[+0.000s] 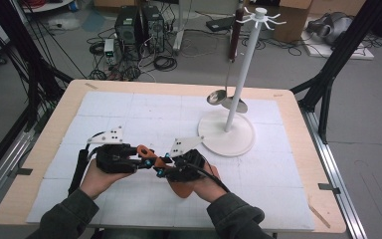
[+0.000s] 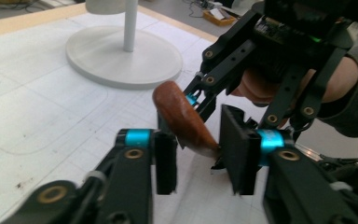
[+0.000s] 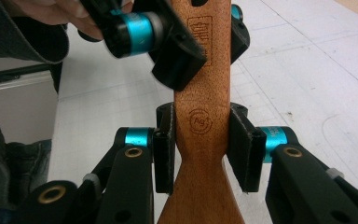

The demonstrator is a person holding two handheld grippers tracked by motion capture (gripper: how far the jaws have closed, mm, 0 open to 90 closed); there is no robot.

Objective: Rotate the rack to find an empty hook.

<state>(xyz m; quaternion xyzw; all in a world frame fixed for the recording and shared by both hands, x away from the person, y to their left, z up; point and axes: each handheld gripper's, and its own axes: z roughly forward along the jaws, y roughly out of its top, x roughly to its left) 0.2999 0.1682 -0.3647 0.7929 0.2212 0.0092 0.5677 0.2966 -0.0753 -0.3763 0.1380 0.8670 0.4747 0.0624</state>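
Note:
A wooden spatula (image 1: 181,186) is held between both grippers near the table's front middle. My right gripper (image 3: 200,140) is shut on the spatula's narrow neck (image 3: 201,126), and the blade runs back toward the person's hand. My left gripper (image 2: 198,156) has its jaws closed in on the rounded end of the handle (image 2: 182,116), with the right pad touching it. In the high view the left gripper (image 1: 146,155) and the right gripper (image 1: 163,167) meet tip to tip above the white mat.
A white hook stand (image 1: 227,133) rises at the mat's back right, and a metal ladle (image 1: 218,97) hangs from it. Its round base (image 2: 121,56) lies just beyond the grippers. Cables and computer cases sit on the floor behind the table.

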